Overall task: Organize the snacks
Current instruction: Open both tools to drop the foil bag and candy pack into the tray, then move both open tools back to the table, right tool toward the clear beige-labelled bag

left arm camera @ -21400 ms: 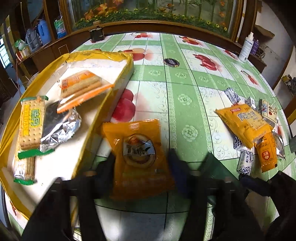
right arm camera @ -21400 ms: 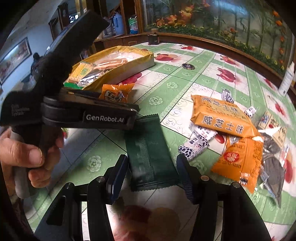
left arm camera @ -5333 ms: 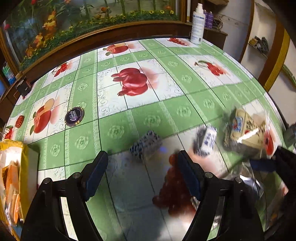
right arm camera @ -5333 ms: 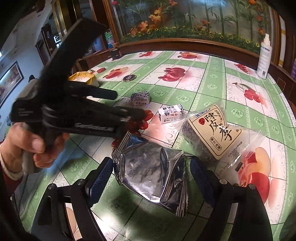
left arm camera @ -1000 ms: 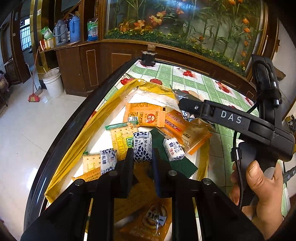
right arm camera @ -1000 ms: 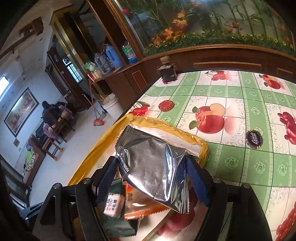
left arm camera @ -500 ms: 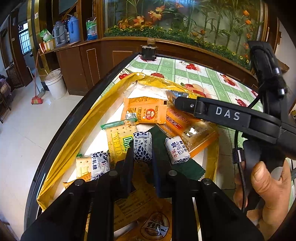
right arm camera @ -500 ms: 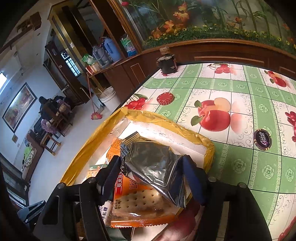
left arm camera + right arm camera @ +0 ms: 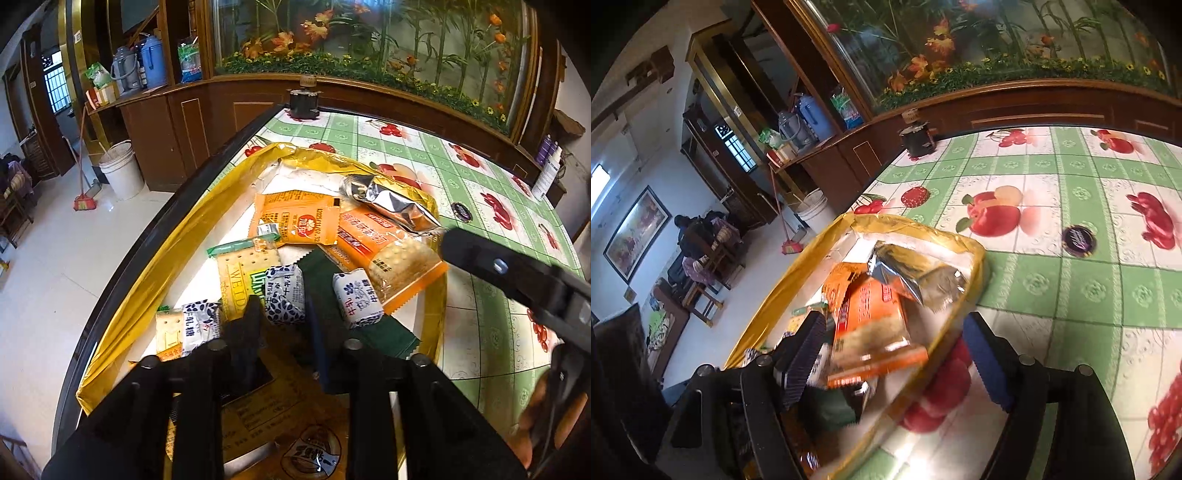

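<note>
A gold-rimmed box (image 9: 173, 229) near the table's left edge holds several snacks: orange packets, cracker packs, a dark green packet and small blue-and-white candies. My left gripper (image 9: 282, 308) is shut on a blue-and-white candy (image 9: 284, 295) just above the box. A silver foil bag (image 9: 388, 205) lies on the box's far right rim, free of any grip. My right gripper (image 9: 894, 339) is open and empty above the box (image 9: 975, 254); the foil bag (image 9: 916, 277) lies ahead of it. Its dark body (image 9: 517, 273) crosses the left wrist view at right.
The green-and-white fruit-pattern tablecloth (image 9: 1071, 280) stretches right of the box. A small dark round tin (image 9: 1078, 236) lies on it. A dark pot (image 9: 303, 103) stands at the far table edge. The table's black rim (image 9: 125, 258) runs left of the box, floor beyond.
My right gripper has opened and let go of the silver foil bag, which now rests on the box's far rim; the gripper has drawn back. My left gripper still holds the candy, slightly lower.
</note>
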Tool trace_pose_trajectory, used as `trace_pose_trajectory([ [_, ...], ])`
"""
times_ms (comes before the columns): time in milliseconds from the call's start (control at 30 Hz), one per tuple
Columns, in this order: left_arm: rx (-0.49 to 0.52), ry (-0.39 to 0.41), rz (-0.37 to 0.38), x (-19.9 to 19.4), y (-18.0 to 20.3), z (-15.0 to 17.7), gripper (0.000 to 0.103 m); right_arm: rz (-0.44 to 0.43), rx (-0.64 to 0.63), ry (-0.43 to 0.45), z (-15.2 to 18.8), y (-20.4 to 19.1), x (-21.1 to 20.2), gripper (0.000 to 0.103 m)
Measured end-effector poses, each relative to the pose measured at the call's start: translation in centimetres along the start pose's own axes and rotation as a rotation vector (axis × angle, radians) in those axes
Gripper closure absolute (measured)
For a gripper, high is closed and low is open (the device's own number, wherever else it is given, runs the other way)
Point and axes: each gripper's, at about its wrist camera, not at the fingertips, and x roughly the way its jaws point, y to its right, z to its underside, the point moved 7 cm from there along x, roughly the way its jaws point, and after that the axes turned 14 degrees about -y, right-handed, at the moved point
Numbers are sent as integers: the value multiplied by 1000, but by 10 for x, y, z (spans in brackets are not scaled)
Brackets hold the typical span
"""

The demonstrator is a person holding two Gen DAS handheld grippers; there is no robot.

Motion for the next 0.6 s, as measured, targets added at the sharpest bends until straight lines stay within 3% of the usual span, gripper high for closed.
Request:
trace_pose_trajectory([
  [67,-2,-3,0,-1,0,1,36,0,11,2,8,4,-7,24],
  [133,-3,6,-30,-5,0,3,26,-3,19,3,16,9,-14,24],
  [400,15,18,-31,-20,10,13,26,18,45,42,46,29,-57,24],
  [600,53,36,-18,-34,30,20,26,62,101,66,71,67,-93,24],
])
